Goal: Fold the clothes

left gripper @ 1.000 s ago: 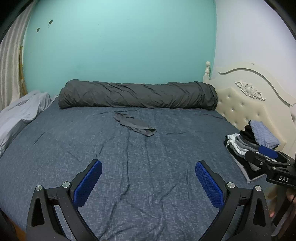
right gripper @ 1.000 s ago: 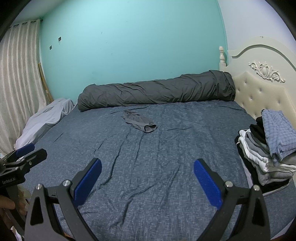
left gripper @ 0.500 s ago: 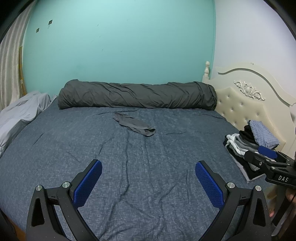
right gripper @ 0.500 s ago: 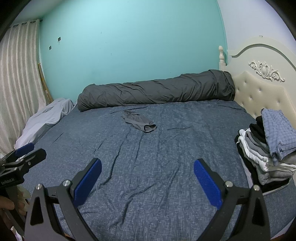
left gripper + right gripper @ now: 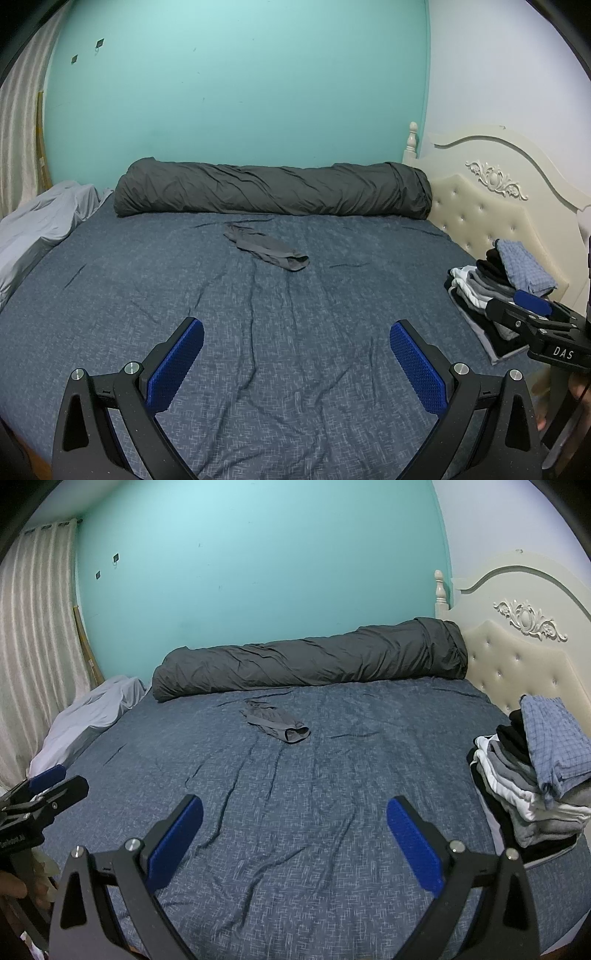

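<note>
Almost nothing has moved since a second ago: both views have crept a touch, and every item on the bed (image 5: 110,314) lies where it lay. Going left to right, we see a pale grey sheet (image 5: 40,225) bunched at the bed's left edge, then the long rolled dark duvet (image 5: 273,192) along the teal wall. Just in front of it, well apart from us on the blue cover, lies the one loose garment (image 5: 266,248), a small grey piece crumpled into a twisted strip, its open hem turned to the right. Further right, against the cream headboard (image 5: 480,206), sits the stack of folded clothes (image 5: 524,782) with a blue checked piece on top.

Our left gripper (image 5: 295,365) hovers low over the near part of the cover, fingers spread wide and holding nothing. Our right gripper (image 5: 293,843) hovers likewise, spread and empty, and shows in the left view just in front of the stack.

We judge the grey garment light, thin and limp, likely a little slick, so it will sag and bunch rather than hold a shape. We would take it at its two outer ends, one gripper on the left tip and one at the open hem on the right, pinch a single layer edge, and draw it flat before folding. We have a long reach ahead first
</note>
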A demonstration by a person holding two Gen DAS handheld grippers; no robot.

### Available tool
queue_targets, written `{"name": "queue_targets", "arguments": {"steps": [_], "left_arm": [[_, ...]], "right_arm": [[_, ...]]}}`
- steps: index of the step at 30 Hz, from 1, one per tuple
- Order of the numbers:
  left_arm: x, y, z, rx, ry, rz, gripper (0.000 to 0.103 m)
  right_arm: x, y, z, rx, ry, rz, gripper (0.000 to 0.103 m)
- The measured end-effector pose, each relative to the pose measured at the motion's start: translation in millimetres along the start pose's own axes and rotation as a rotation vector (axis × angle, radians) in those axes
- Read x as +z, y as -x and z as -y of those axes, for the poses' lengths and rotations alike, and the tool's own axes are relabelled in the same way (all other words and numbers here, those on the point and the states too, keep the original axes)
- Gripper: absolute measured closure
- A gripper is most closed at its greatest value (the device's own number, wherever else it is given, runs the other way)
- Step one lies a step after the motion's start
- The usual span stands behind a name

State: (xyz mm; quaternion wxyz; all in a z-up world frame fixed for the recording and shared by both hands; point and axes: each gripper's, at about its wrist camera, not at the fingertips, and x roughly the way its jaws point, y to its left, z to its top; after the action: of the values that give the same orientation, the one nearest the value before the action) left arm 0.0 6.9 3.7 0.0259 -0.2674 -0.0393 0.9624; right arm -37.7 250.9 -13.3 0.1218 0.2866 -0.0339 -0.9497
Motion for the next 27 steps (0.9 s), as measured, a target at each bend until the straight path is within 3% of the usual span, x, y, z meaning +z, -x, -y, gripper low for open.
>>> {"name": "queue_targets", "arguments": {"steps": [27], "left_arm": [[-2, -19, -7, -0.007, 0.018, -0.003, 0.000]], "right_arm": [[-1, -17, 1, -0.012, 0.006, -0.022, 0.003]]}}
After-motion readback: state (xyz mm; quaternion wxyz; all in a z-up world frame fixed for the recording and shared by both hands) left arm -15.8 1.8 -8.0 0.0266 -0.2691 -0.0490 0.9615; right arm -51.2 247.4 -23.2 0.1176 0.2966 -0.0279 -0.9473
